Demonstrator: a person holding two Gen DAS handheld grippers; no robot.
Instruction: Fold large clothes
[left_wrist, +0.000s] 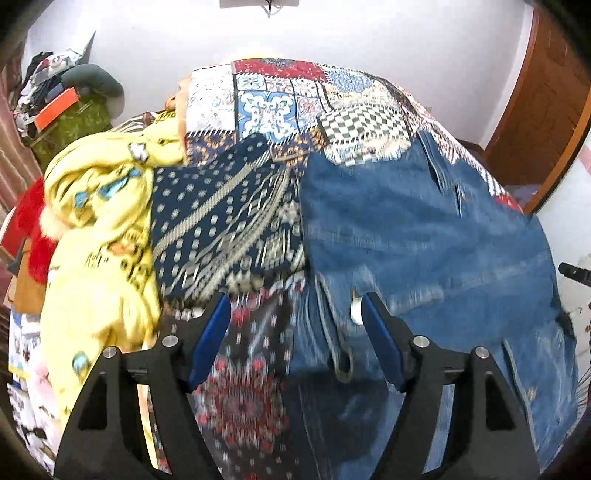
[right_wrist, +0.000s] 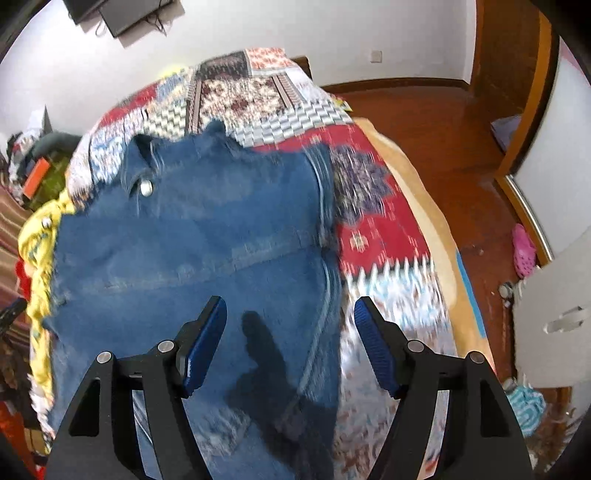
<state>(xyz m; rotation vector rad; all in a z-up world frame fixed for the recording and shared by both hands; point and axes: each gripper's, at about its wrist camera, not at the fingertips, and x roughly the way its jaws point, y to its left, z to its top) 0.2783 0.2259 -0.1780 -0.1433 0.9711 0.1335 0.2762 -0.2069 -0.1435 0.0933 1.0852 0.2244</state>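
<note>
Blue jeans (right_wrist: 207, 243) are spread on a bed's patchwork quilt (right_wrist: 373, 236), beneath and ahead of both jaws. The left gripper (left_wrist: 295, 314) is held released, nothing clasped. The right gripper (right_wrist: 290, 317) is likewise parted and empty. Yellow printed fabric (left_wrist: 99, 236) is bunched left of the left jaws.

Motion blur smears the blue jeans (left_wrist: 424, 236) and the patterned bedspread (right_wrist: 376, 236). The jeans' lower part runs off the bottom edge; the jeans hide the bedspread beneath.
</note>
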